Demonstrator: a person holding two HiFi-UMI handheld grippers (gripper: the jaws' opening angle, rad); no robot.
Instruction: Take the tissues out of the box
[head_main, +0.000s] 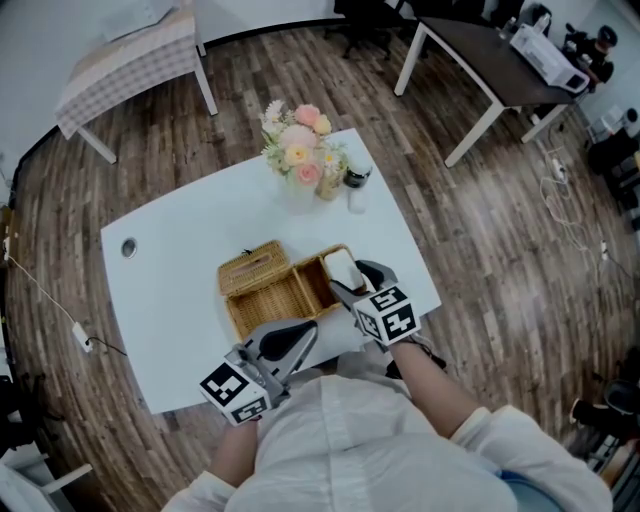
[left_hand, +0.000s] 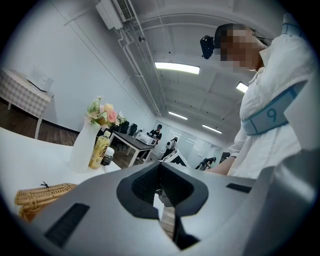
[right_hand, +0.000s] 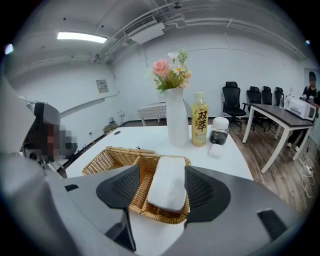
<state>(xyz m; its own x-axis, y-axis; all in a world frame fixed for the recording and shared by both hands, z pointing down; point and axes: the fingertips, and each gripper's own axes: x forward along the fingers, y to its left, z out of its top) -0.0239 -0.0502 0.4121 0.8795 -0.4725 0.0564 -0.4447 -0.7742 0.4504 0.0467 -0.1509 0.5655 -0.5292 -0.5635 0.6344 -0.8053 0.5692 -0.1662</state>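
An open wicker box (head_main: 262, 306) stands near the front of the white table (head_main: 170, 300), its lid (head_main: 255, 268) folded back to the left. A white tissue pack (head_main: 341, 267) lies in the box's right part. My right gripper (head_main: 347, 286) is at the box's near right corner. In the right gripper view its jaws (right_hand: 162, 184) stand wide on either side of the tissue pack (right_hand: 167, 187), with wicker (right_hand: 150, 212) showing between pad and pack. My left gripper (head_main: 303, 337) hovers at the table's front edge, shut and empty (left_hand: 161, 167), with the wicker (left_hand: 42, 192) to its left.
A white vase of flowers (head_main: 300, 165), a yellow drink bottle (right_hand: 200, 125), a small dark jar (right_hand: 219, 131) and a small white block (right_hand: 216, 150) stand at the table's far side. A dark table (head_main: 490, 50) and a checked-cloth table (head_main: 130, 60) stand beyond on the wooden floor.
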